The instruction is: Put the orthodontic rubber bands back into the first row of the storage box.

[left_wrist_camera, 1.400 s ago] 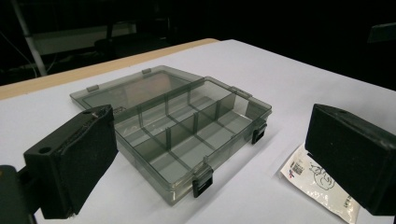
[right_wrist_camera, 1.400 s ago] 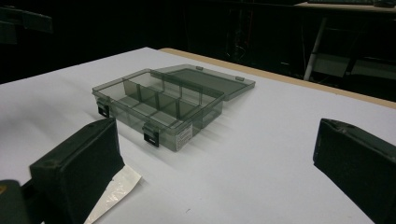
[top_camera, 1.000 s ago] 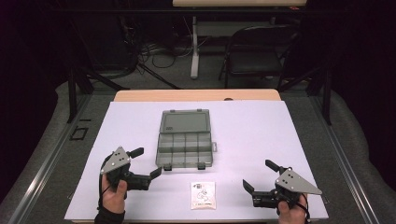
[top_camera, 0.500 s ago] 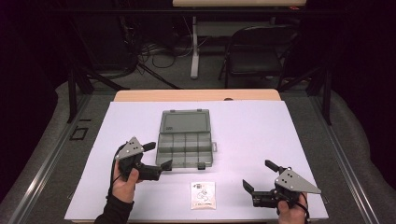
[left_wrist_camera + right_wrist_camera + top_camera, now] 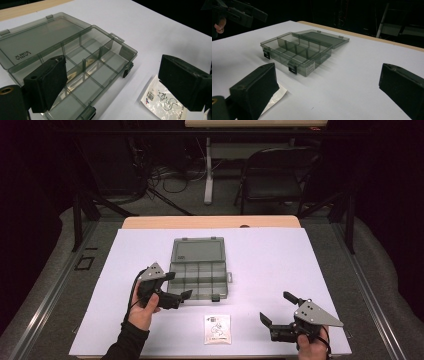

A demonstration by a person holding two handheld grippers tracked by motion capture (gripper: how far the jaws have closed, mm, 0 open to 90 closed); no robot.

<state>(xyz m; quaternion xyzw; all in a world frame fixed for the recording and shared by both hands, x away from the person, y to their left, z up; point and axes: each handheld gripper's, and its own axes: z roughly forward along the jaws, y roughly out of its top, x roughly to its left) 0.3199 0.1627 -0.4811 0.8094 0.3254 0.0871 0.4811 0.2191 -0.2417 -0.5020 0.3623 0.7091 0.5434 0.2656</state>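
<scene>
A smoky transparent compartment box [image 5: 200, 279] lies in the middle of the white table, its lid [image 5: 197, 251] folded flat behind it and its cells bare. My left gripper [image 5: 179, 285] hovers open at the box's front left corner. In the left gripper view the jaws [image 5: 113, 67] frame the box [image 5: 85, 65] and a small white printed packet [image 5: 162, 102]. That packet [image 5: 217, 328] rests flat near the front edge. My right gripper [image 5: 275, 307] is open and empty at the front right, looking across at the box [image 5: 297, 50] and the packet's corner [image 5: 273, 97].
The white sheet [image 5: 300, 260] covers the table, with a wooden strip [image 5: 210, 222] along its far edge. A dark chair [image 5: 280, 175] and cables stand on the floor beyond. The left gripper [image 5: 244, 15] shows at the top left of the right gripper view.
My left gripper has moved forward and to the right, up to the box's front left corner. The right gripper, box and packet have stayed put.
</scene>
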